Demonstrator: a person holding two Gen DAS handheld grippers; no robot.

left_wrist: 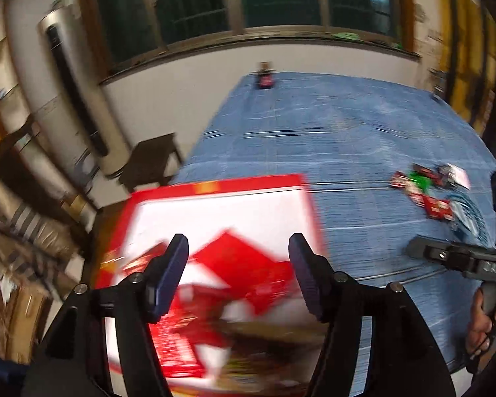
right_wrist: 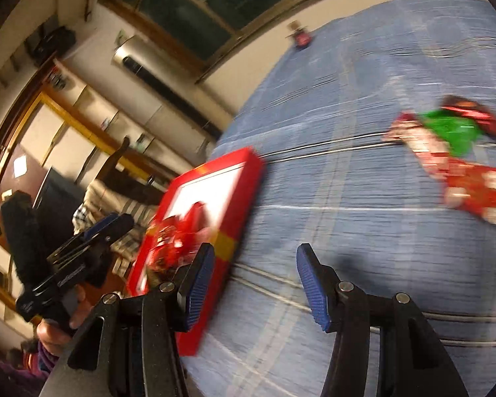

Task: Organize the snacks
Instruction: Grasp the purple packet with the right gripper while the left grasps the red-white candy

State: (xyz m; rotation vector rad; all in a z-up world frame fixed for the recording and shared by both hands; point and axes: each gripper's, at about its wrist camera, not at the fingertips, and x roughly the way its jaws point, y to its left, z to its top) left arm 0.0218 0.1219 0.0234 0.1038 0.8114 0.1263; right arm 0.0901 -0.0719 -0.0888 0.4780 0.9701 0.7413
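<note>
Red-rimmed tray (left_wrist: 301, 205): at table's left edge, several red packets inside. Loose snacks (right_wrist: 463, 165): clustered on blue cloth (left_wrist: 347, 139), well right of tray. Left gripper (left_wrist: 238, 274): jaws apart, empty, above tray. Right gripper (right_wrist: 254, 281): jaws apart, empty. Advice: approach one packet squarely (views blurred), close on its edge.

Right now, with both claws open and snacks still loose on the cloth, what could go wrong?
1. The red box sits at the table's left edge; a nudge from the left claw above it might push it off.
2. The loose snack packets overlap, so the right claw may pinch two together.
3. Both views are blurred by motion, so a quick reach could miss.
</note>
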